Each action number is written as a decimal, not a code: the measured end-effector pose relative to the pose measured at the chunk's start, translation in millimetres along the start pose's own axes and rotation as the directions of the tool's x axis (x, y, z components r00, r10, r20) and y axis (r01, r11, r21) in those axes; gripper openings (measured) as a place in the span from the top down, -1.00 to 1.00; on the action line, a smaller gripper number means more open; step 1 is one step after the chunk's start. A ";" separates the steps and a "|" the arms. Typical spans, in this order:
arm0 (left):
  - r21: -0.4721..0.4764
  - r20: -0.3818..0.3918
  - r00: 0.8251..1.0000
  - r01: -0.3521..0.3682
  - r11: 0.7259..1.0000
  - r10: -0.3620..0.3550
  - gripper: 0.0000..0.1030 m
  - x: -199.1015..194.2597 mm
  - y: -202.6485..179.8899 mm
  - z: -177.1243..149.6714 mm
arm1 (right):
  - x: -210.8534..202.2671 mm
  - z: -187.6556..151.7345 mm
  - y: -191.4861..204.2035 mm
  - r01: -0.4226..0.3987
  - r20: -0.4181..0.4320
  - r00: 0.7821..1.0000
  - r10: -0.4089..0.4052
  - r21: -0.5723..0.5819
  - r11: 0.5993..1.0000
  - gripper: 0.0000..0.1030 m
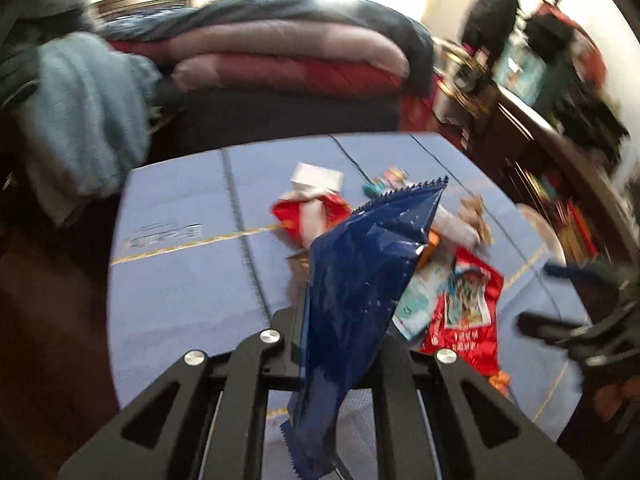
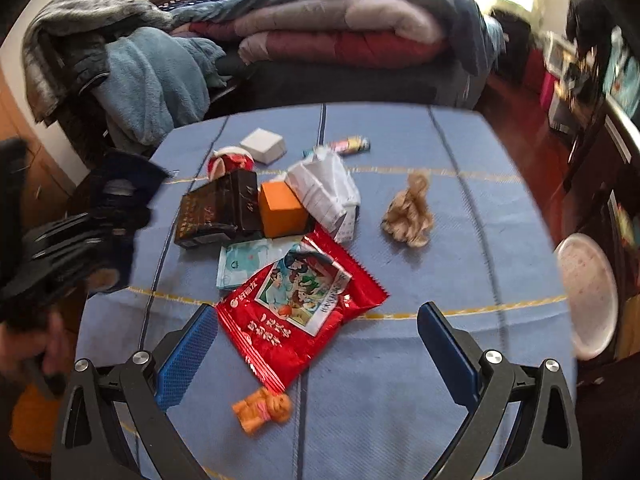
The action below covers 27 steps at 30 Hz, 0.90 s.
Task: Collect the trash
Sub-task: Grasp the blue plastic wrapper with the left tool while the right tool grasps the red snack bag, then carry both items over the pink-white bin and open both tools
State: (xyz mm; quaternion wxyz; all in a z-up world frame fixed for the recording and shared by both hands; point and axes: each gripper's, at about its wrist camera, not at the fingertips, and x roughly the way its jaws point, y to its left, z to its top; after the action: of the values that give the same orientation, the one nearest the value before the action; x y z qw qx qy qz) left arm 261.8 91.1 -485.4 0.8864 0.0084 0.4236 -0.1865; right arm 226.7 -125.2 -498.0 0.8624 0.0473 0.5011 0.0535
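My left gripper [image 1: 340,312] is shut on a dark blue snack wrapper [image 1: 360,280] and holds it up above the blue table [image 1: 180,280]. My right gripper [image 2: 316,344] is open and empty, low over the table, with a red snack packet [image 2: 300,312] lying between its blue pads [image 2: 188,356]. Around it lie an orange wrapped candy [image 2: 262,410], a crumpled brown paper [image 2: 410,212], an orange box [image 2: 280,210], a black box [image 2: 218,210], a white crumpled wrapper [image 2: 326,188], a pale blue packet [image 2: 244,262] and a white box [image 2: 263,146]. The left gripper shows blurred at the left of the right wrist view [image 2: 76,240].
A bed with folded quilts [image 2: 340,36] and a blue blanket [image 2: 156,80] stands behind the table. A round white bin lid [image 2: 588,296] is at the table's right edge. A red round item [image 2: 230,162] and a small tube [image 2: 352,145] lie at the far side. Shelves stand at the right.
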 end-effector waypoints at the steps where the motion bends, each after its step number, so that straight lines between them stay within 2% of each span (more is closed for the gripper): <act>1: -0.024 0.015 1.000 -0.018 1.000 0.018 0.79 -6.1 0.9 -1.6 | 9.5 1.2 0.1 -0.006 -0.012 1.000 0.006 0.016 1.000 -0.93; 3: -0.051 0.025 0.999 -0.033 0.998 0.035 0.77 -13.7 -1.2 -4.7 | 23.4 3.1 2.9 -0.004 -0.024 1.000 0.005 0.029 1.000 -0.91; 6: -0.071 0.030 0.999 -0.043 0.997 0.045 0.76 -22.2 -8.1 -10.6 | 43.4 5.3 11.4 0.039 -0.045 0.998 -0.038 0.028 0.999 -0.88; 8: -0.080 0.034 0.999 -0.036 0.996 0.038 0.75 -27.7 -13.7 -12.4 | 55.9 4.8 17.1 0.087 -0.065 0.994 -0.086 0.014 0.996 -0.74; 10: -0.085 0.038 0.999 -0.024 0.996 0.027 0.74 -32.5 -17.0 -12.7 | 58.5 3.4 23.1 0.123 -0.039 0.992 -0.124 -0.017 0.992 -0.62; 11: -0.085 0.040 0.999 -0.021 0.996 0.024 0.74 -34.4 -19.0 -13.1 | 57.6 2.6 24.6 0.130 -0.029 0.991 -0.131 -0.028 0.991 -0.47; 12: -0.086 0.041 0.999 -0.017 0.996 0.021 0.74 -35.8 -20.4 -12.5 | 55.4 2.3 26.1 0.143 -0.019 0.989 -0.144 -0.040 0.989 -0.12; 13: -0.085 0.043 0.999 -0.013 0.996 0.017 0.74 -39.1 -22.4 -11.7 | 52.1 1.1 24.6 0.122 -0.017 0.992 -0.122 -0.036 0.992 0.04; 15: -0.085 0.048 0.999 -0.005 0.996 0.009 0.74 -44.7 -25.2 -9.6 | 44.8 -0.4 17.7 0.077 -0.010 0.997 -0.077 -0.003 0.997 0.20; 16: -0.086 0.050 0.999 0.002 0.996 0.002 0.74 -48.7 -27.3 -7.5 | 37.3 -1.0 12.9 0.058 0.002 0.998 -0.058 0.014 0.998 0.41; 18: -0.087 0.057 0.998 0.016 0.996 -0.011 0.73 -56.6 -33.0 -1.8 | 23.4 -0.5 5.3 0.043 0.018 0.999 -0.043 0.034 0.998 0.59; 23: -0.052 0.075 0.996 0.050 0.997 -0.046 0.72 -68.7 -62.7 15.3 | -16.3 -1.1 -22.5 -0.016 0.071 0.997 0.008 0.124 0.992 0.61; 27: 0.015 0.067 0.994 0.089 0.996 -0.090 0.71 -61.8 -108.5 28.8 | -45.6 0.9 -54.8 -0.028 0.119 0.993 0.007 0.174 0.984 0.61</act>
State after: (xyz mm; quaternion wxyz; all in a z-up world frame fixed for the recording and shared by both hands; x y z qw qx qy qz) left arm 211.4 5.2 -404.8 0.8908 -0.0115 0.3922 -0.2290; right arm 207.5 -185.9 -465.8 0.8825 0.1307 0.4516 0.0140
